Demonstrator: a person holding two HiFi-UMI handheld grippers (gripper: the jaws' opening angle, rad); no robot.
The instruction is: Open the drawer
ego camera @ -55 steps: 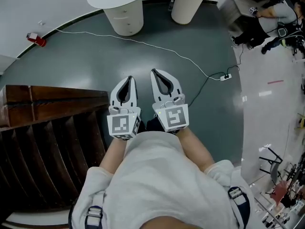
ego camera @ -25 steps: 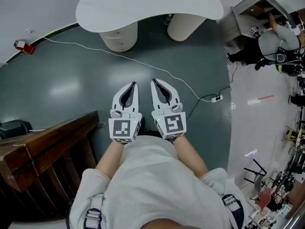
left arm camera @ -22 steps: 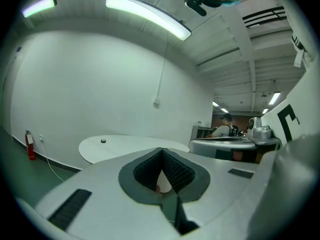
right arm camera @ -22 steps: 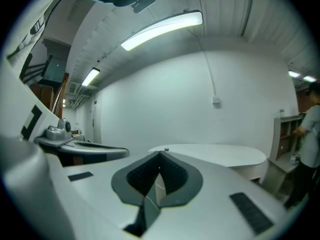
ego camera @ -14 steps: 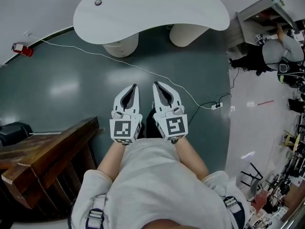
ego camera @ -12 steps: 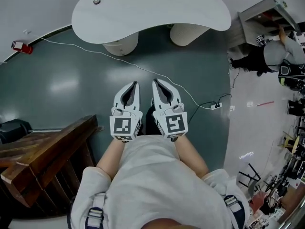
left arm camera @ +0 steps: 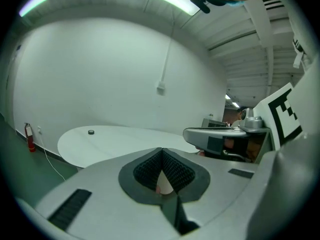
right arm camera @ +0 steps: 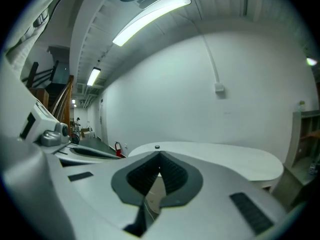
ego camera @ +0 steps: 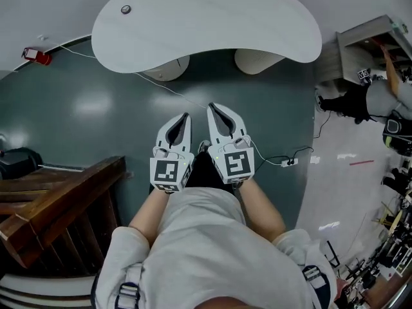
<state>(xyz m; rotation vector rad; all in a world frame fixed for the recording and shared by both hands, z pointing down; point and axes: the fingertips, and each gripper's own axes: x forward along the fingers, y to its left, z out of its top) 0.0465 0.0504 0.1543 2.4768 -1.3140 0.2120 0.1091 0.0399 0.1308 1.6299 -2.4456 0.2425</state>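
Note:
A white kidney-shaped table (ego camera: 212,18) stands ahead on two rounded cream pedestals (ego camera: 168,69), (ego camera: 257,60), mostly hidden under its top; I cannot make out a drawer front. My left gripper (ego camera: 185,116) and right gripper (ego camera: 211,107) are side by side over the dark green floor, short of the table, both shut and holding nothing. The left gripper view has its jaws (left arm camera: 161,149) closed, pointing at the tabletop (left arm camera: 110,139). In the right gripper view the jaws (right arm camera: 160,154) are closed too, the tabletop (right arm camera: 225,156) beyond. A small dark disc (ego camera: 125,9) lies on the table.
A dark wooden stair rail (ego camera: 58,198) stands at the lower left. A white cable (ego camera: 167,89) crosses the floor to a power strip (ego camera: 285,163). A red fire extinguisher (ego camera: 37,56) sits by the wall. A person (ego camera: 380,102) is by shelving at the right.
Both grippers have moved together toward the white table, which now fills more of the head view's top. The wooden rail has slid further back at the left. Both jaws stayed shut.

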